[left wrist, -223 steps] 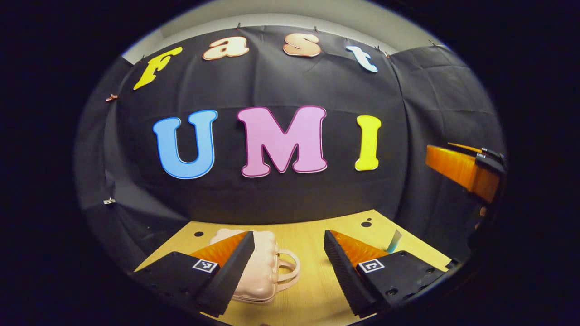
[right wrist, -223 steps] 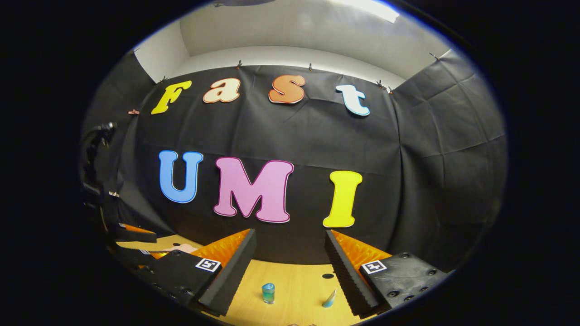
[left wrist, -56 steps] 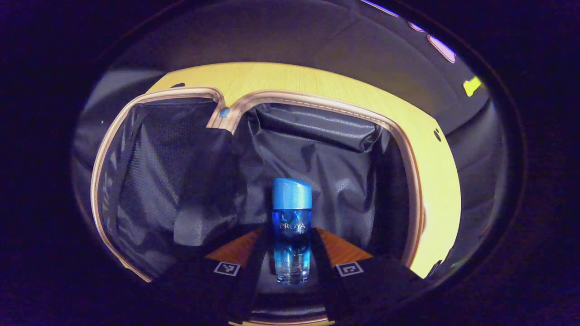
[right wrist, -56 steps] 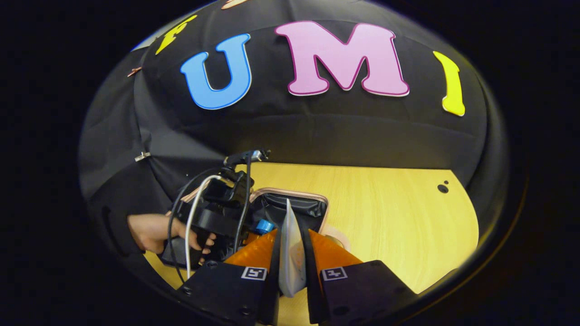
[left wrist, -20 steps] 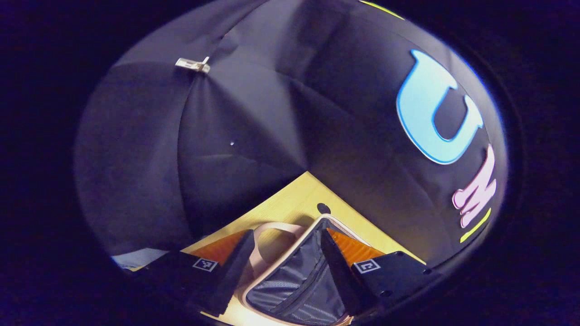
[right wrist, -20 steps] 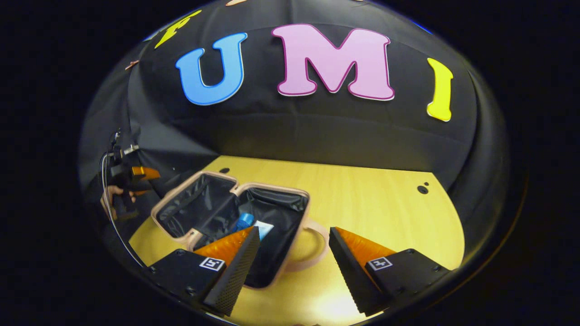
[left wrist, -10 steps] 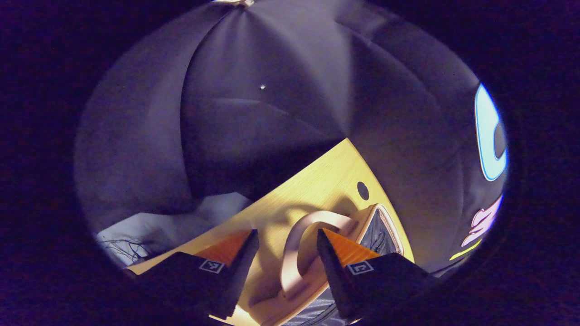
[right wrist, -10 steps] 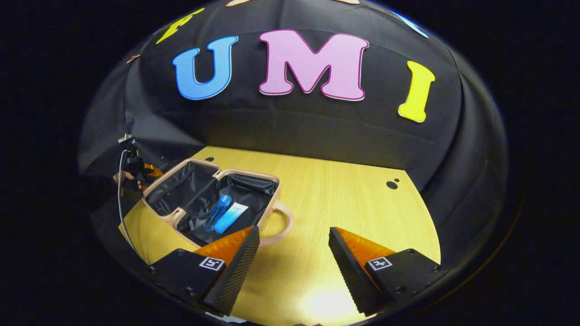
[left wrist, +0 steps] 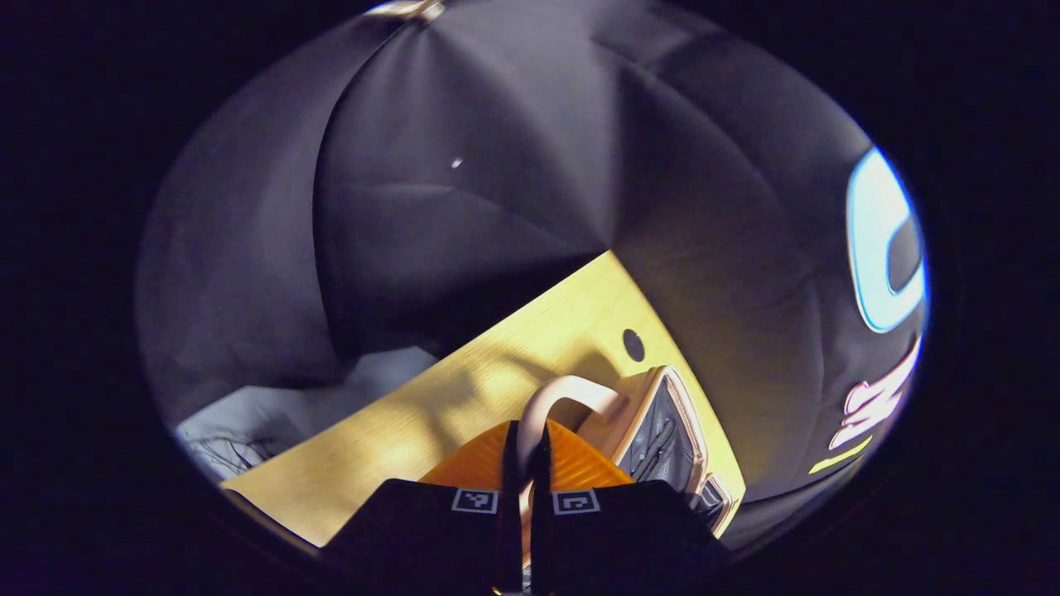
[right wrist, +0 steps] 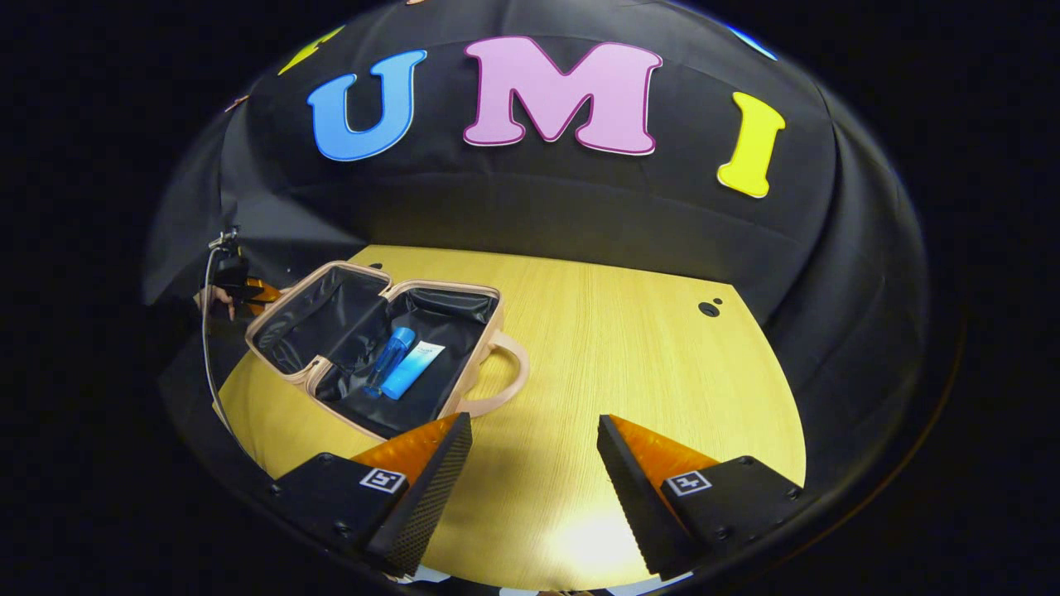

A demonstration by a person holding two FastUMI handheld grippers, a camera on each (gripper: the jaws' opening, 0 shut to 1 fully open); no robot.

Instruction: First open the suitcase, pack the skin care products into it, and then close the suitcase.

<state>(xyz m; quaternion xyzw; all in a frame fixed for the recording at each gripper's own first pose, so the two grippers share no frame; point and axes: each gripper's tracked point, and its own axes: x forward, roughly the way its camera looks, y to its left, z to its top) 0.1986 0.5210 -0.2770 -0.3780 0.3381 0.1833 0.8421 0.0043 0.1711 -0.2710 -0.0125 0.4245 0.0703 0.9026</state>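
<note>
Left gripper view: left gripper (left wrist: pixel 523 459) fingers pinch the suitcase (right wrist: pixel 377 352) handle (left wrist: pixel 556 401). Right gripper (right wrist: pixel 530 463) fingers spread wide over bare bench (right wrist: pixel 613 348) (bottle (right wrist: pixel 389 349), tube (right wrist: pixel 414 369) inside, 2 items).

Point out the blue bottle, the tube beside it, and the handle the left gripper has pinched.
blue bottle (right wrist: pixel 391 350), right gripper view, mid-body.
tube (right wrist: pixel 414 369), right gripper view, middle of its flat side.
handle (left wrist: pixel 556 392), left gripper view, top of the arch.
</note>
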